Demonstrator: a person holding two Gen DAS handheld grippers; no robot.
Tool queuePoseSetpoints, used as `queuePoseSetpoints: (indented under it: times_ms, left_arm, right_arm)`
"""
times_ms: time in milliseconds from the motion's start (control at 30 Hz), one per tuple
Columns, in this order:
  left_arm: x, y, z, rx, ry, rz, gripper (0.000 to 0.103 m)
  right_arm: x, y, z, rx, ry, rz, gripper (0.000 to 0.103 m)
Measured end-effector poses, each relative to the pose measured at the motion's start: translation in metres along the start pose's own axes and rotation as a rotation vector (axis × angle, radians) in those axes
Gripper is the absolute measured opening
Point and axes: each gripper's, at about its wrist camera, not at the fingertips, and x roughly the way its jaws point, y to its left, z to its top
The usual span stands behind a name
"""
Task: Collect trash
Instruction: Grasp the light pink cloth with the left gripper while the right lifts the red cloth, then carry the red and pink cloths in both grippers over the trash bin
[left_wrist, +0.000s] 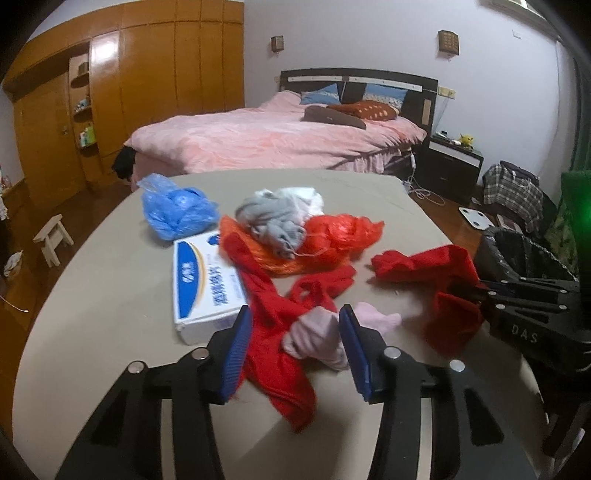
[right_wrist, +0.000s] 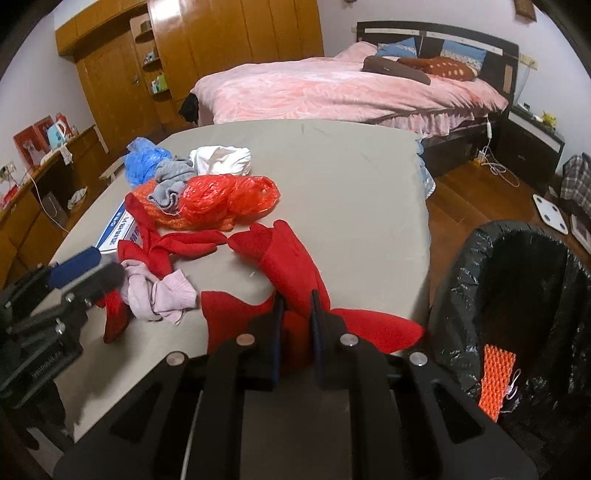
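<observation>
My right gripper (right_wrist: 296, 295) is shut on a red cloth (right_wrist: 291, 258) at the table's near right edge; it also shows in the left wrist view (left_wrist: 480, 291), with the cloth (left_wrist: 424, 264). My left gripper (left_wrist: 295, 317) is open, its blue pads either side of a pink sock (left_wrist: 317, 334) lying on another red cloth (left_wrist: 273, 332). A red plastic bag (left_wrist: 332, 236), a blue plastic bag (left_wrist: 177, 210), a grey sock (left_wrist: 273, 218) and a white-blue box (left_wrist: 207, 284) lie on the table. A black-lined bin (right_wrist: 517, 295) stands to the right.
The beige table (right_wrist: 351, 177) ends at its right edge over a wooden floor. A white cloth (right_wrist: 221, 160) lies at the pile's far end. An orange item (right_wrist: 496, 376) lies in the bin. A pink bed (left_wrist: 277, 136) stands behind, a wardrobe (left_wrist: 147, 74) on the left.
</observation>
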Motion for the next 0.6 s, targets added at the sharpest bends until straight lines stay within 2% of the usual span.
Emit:
queuePoseSetpoints:
  times_ms: [200,233,267,400,500,567,600]
  left_arm:
    - [0.007,-0.011,-0.002,0.018,0.03,-0.013,0.047]
    - [0.008,-0.014,-0.003,0.024,0.036,-0.02,0.038]
    - [0.009,-0.016,-0.003,0.031,0.042,-0.03,0.033]
    - [0.007,-0.023,-0.003,0.061,0.033,-0.022,0.027]
    - [0.003,-0.019,-0.003,0.04,0.022,-0.03,0.021]
    - [0.001,-0.019,-0.001,0.035,0.011,-0.034,0.013]
    - [-0.002,-0.019,0.0,0.034,0.003,-0.037,0.013]
  right_arm:
    - [-0.001,-0.002,-0.001,0.008,-0.006,0.0,0.012]
    - [-0.002,-0.003,-0.001,0.009,-0.006,0.001,0.012]
    - [-0.002,-0.003,-0.001,0.01,-0.006,0.002,0.012]
    - [-0.005,-0.002,0.0,0.011,-0.011,0.006,0.012]
    - [-0.009,-0.001,0.002,0.007,-0.023,0.007,0.012]
    - [-0.013,0.0,0.004,0.005,-0.034,0.009,0.012]
    - [-0.016,0.0,0.005,0.007,-0.042,0.013,0.012]
